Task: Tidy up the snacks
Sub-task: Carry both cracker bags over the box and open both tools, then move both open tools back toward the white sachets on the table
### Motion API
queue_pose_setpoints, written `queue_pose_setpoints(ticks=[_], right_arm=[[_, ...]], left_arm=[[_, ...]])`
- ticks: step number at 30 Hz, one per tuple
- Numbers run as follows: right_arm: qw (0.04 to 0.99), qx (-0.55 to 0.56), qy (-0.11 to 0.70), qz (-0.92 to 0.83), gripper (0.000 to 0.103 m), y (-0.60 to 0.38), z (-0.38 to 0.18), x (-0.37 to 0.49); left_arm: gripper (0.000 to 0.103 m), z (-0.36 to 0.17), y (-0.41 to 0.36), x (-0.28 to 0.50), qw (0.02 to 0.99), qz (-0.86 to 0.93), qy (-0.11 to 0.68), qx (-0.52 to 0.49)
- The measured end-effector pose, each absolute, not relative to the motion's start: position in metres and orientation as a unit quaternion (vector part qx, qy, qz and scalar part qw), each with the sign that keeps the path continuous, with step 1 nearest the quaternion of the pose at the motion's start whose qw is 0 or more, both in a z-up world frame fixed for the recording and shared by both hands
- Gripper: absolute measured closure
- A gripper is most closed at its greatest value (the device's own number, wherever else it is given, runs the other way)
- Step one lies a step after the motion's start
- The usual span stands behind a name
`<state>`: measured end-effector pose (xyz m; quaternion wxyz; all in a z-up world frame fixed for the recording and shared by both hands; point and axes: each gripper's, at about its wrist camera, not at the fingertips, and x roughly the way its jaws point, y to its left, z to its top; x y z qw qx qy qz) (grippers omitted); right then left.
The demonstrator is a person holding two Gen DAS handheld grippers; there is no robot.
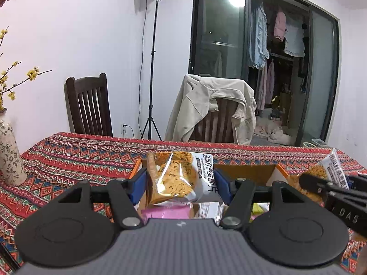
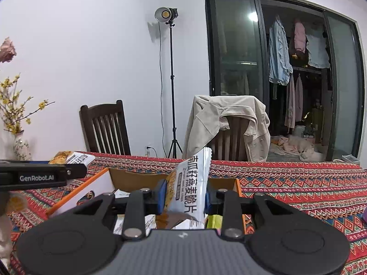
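Observation:
My left gripper [image 1: 181,181] is shut on a crisp packet [image 1: 176,176], clear-fronted with brown crisps and a white printed edge, held flat between the blue pads above an open orange-rimmed cardboard box [image 1: 247,171]. My right gripper [image 2: 184,197] is shut on a second crisp packet [image 2: 192,188], held on edge with its white printed side up, over the same box [image 2: 96,185]. In the left wrist view the right gripper [image 1: 330,183] and its packet [image 1: 332,169] show at the right edge. Seen from the right wrist, the left gripper [image 2: 45,174] is at the left with its packet [image 2: 73,158].
Several more packets lie inside the box, among them a pink packet [image 1: 167,213] and a yellow-green one [image 2: 214,223]. A patterned red cloth [image 2: 298,183] covers the table. A flowered vase [image 1: 10,153] stands at the left. Two wooden chairs [image 1: 89,107] and a lamp stand [image 1: 151,68] are behind.

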<state>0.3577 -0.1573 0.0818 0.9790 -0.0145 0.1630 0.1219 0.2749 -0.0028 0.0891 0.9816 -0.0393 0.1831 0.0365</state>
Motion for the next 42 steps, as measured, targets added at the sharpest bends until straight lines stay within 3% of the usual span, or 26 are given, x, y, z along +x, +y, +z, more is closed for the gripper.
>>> queue_pose_setpoints(ticks=[17,19,22,24,25,26,27,30,42], right_arm=[[0.977,-0.008,0.182,0.115,0.073,-0.158,0.040,0.398],[0.976,-0.006,0.185,0.116,0.072,-0.158,0.038,0.398],[0.976,0.000,0.185,0.115,0.062,-0.158,0.039,0.400],[0.975,0.006,0.187,0.116,0.033,-0.160,0.038,0.400],[0.975,0.010,0.187,0.116,0.025,-0.162,0.038,0.399],[0.976,0.012,0.187,0.116,0.013,-0.162,0.038,0.399],[0.976,0.013,0.186,0.117,0.008,-0.164,0.037,0.399],[0.974,0.016,0.190,0.119,0.000,-0.164,0.037,0.400],[0.978,0.014,0.178,0.111,0.000,-0.169,0.041,0.394]], left_arm=[[0.040,0.045,0.004,0.309,0.979,0.045,0.195,-0.044],[0.035,0.043,0.003,0.307,0.979,0.043,0.193,-0.042],[0.026,0.045,0.002,0.305,0.981,0.043,0.185,-0.041],[0.007,0.045,0.003,0.303,0.982,0.045,0.179,-0.043],[0.000,0.045,0.004,0.302,0.982,0.050,0.176,-0.045],[0.000,0.046,0.006,0.301,0.983,0.055,0.171,-0.049],[0.000,0.045,0.007,0.301,0.982,0.057,0.171,-0.050],[0.000,0.045,0.010,0.302,0.980,0.060,0.179,-0.058],[0.000,0.050,0.012,0.296,0.980,0.064,0.177,-0.064]])
